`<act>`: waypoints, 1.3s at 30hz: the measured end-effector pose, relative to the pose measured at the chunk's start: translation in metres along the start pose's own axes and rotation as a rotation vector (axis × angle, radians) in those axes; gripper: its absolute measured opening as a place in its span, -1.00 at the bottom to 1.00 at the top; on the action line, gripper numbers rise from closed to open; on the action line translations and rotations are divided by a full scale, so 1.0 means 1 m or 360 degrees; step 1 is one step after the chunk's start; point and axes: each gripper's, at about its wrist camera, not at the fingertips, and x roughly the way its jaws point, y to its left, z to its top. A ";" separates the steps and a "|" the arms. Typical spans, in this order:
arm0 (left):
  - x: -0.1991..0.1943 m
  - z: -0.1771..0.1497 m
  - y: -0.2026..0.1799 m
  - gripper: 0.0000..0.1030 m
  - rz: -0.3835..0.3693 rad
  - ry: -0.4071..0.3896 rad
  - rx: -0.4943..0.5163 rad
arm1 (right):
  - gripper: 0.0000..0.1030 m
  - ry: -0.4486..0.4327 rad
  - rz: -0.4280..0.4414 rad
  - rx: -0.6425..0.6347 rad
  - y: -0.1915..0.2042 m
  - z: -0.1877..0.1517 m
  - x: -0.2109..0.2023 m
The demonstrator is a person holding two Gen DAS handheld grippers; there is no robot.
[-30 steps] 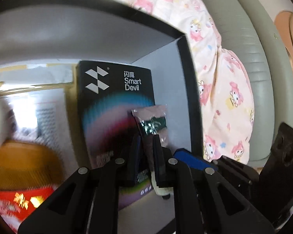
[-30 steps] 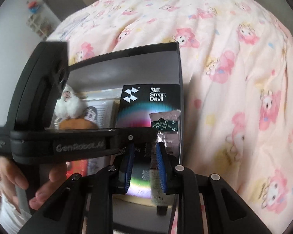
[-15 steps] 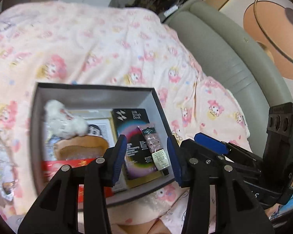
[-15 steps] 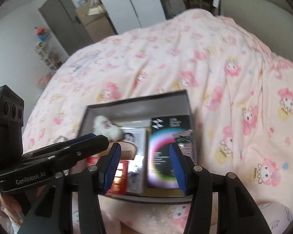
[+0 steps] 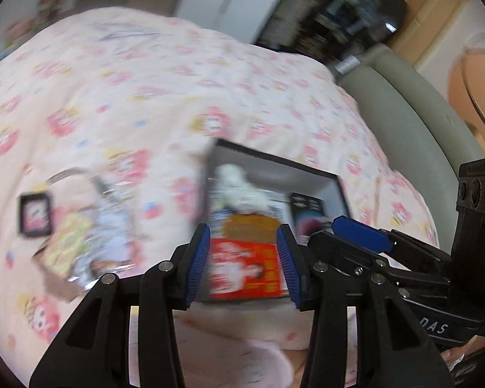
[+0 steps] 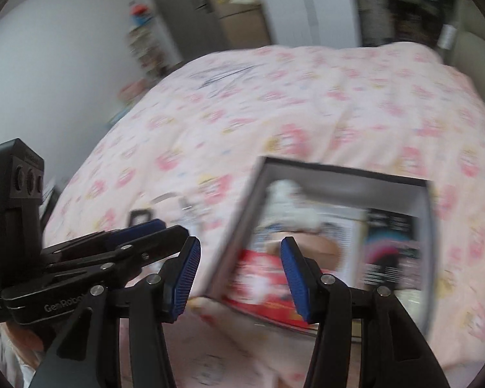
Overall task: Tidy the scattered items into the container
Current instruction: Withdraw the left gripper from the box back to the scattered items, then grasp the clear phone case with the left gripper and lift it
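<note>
A grey box (image 5: 274, 165) with a dark rim lies on the pink patterned bedspread; it also shows in the right wrist view (image 6: 346, 174). Inside are a white plush toy (image 5: 242, 190), a red packet (image 5: 245, 268), an orange item (image 5: 249, 226) and a black Smart Devil box (image 6: 388, 249). Left of the box lie a small black-framed item (image 5: 35, 213) and a yellow and clear packet (image 5: 80, 242). My left gripper (image 5: 242, 265) is open and empty above the box's near edge. My right gripper (image 6: 239, 278) is open and empty near the box's left corner. Both views are blurred.
A grey padded headboard (image 5: 414, 110) runs along the right of the bed. A grey cabinet (image 6: 184, 16) and shelves stand by the far wall. The other gripper's body shows at the right of the left wrist view (image 5: 468, 226).
Both grippers let go of the small sachet in the box, opened and pulled back and up. The view has swung left, and the items beside the box have come into view.
</note>
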 end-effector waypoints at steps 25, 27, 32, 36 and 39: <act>0.098 -0.042 0.220 -0.20 -0.0200 0.0486 -0.0813 | -0.08 0.0773 -0.0105 -0.0076 0.062 -0.004 0.249; 0.101 -0.043 0.223 -0.25 -0.0206 0.0474 -0.0845 | -0.07 0.0801 -0.0112 -0.0086 0.061 -0.006 0.257; 0.101 -0.044 0.236 -0.43 -0.0220 0.0406 -0.0930 | -0.14 0.0957 0.0095 0.0039 0.056 -0.011 0.278; 0.081 -0.044 0.242 -0.60 -0.0170 0.0279 -0.0943 | -0.15 0.0946 0.0247 0.0003 0.064 -0.011 0.269; 0.069 -0.047 0.248 -0.64 -0.0154 0.0224 -0.0988 | -0.15 0.0900 0.0343 -0.0059 0.072 -0.004 0.252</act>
